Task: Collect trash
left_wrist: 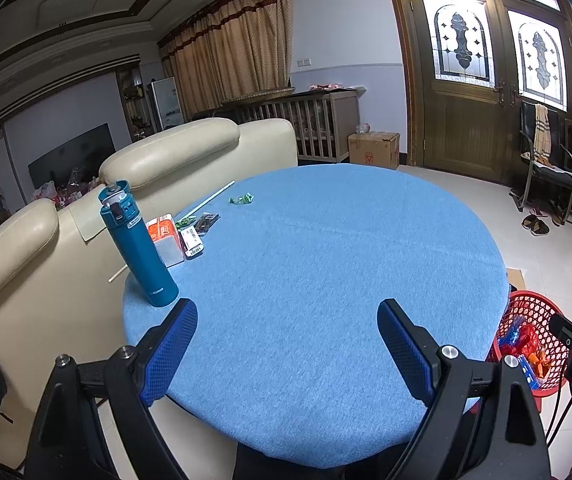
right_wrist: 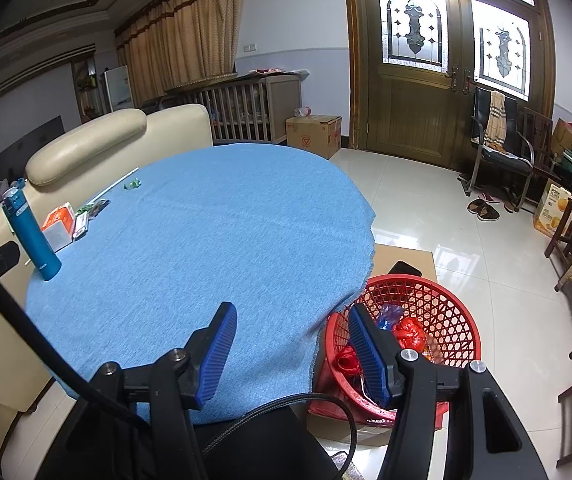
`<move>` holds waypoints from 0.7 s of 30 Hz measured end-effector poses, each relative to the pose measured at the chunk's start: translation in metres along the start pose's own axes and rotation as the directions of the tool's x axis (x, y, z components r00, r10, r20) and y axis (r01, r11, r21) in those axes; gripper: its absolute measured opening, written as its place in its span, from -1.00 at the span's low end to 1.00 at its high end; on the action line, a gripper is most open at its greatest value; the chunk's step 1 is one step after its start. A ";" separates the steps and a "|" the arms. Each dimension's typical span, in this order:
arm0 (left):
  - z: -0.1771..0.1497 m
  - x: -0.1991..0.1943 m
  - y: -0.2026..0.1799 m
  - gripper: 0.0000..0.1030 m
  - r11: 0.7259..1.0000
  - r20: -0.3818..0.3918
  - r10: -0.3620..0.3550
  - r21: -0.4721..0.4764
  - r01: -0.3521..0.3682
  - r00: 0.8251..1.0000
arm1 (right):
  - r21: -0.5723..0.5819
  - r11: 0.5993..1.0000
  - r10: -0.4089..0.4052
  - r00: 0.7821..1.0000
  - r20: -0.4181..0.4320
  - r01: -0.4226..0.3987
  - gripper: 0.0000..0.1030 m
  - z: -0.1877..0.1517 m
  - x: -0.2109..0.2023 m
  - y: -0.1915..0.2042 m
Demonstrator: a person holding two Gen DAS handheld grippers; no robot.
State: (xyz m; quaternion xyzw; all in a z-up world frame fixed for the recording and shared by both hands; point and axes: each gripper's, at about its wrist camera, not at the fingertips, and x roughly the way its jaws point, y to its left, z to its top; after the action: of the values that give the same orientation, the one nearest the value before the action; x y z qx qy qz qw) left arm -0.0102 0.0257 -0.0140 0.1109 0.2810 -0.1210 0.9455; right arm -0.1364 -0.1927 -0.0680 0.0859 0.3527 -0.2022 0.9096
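Orange-printed carton (right_wrist: 550, 213) on the floor at right: top line reads "PORK FLOSS". Brown cardboard box (left_wrist: 373, 149) by the door: red circle-and-triangle mark, no legible words. Teal flask (left_wrist: 138, 243) label and white barcode packet (left_wrist: 192, 242): print too small to read.

Red lattice basket (right_wrist: 442, 300), blue tablecloth (right_wrist: 205, 232)

The counter (left_wrist: 306, 264) under the fingers (left_wrist: 173, 348) wears rough blue cloth. The fingers have bumpy blue rubber. Right of them, the red basket (right_wrist: 446, 312) is holey plastic on shiny floor tiles (right_wrist: 446, 220).
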 end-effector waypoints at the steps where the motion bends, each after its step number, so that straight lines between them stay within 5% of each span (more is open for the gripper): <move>1: 0.000 0.000 0.000 0.78 1.000 0.001 0.001 0.000 -0.001 1.000 | -0.001 1.000 0.001 1.000 -0.001 -0.001 0.20 0.000 0.001 0.000; 21: 0.000 0.005 0.000 0.78 1.000 -0.011 0.000 0.000 0.000 1.000 | 0.004 1.000 0.002 1.000 -0.020 -0.002 0.20 0.001 0.007 -0.002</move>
State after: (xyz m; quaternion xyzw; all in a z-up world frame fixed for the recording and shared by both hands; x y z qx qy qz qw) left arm -0.0062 0.0248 -0.0165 0.1115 0.2861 -0.1204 0.9440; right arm -0.1323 -0.1968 -0.0723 0.0902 0.3612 -0.2013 0.9060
